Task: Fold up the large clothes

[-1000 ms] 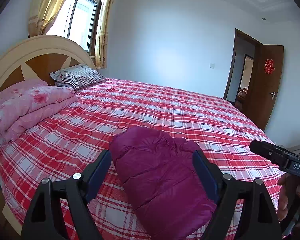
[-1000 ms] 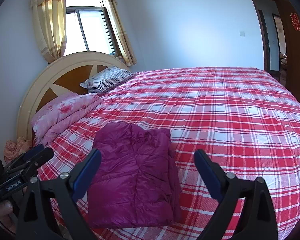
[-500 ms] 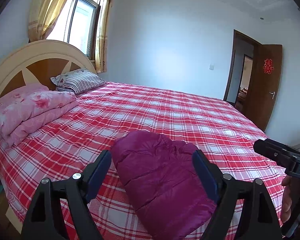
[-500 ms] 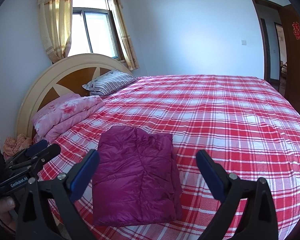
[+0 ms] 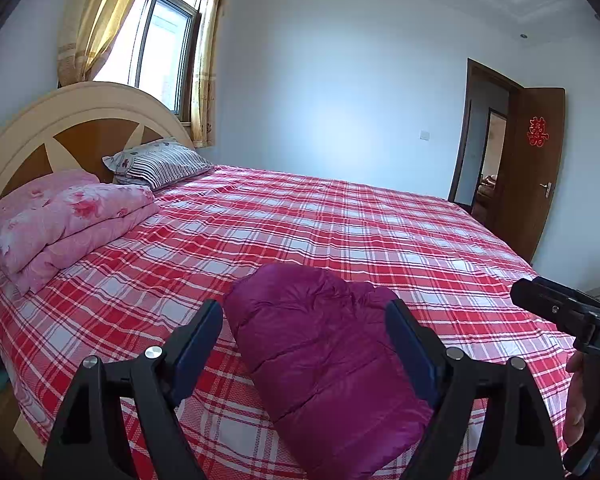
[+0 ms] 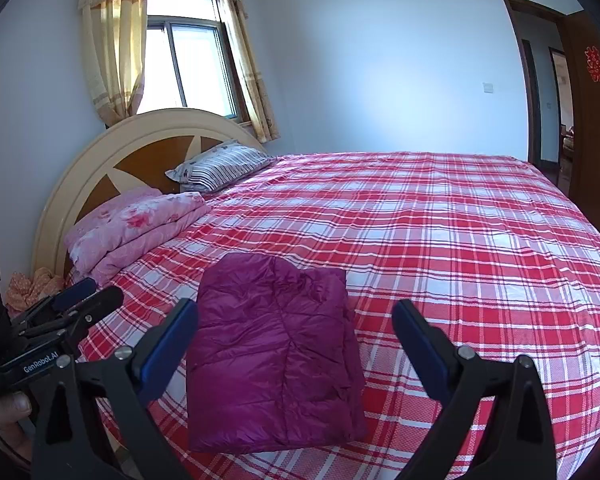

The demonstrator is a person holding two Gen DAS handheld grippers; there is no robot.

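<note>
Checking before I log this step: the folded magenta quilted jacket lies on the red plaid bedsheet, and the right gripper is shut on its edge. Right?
Not quite. The folded magenta quilted jacket does lie on the red plaid bedsheet, but the right gripper is open and grips nothing: the right wrist view shows its jaws spread wide apart above the bed. The left gripper is open too.
</note>
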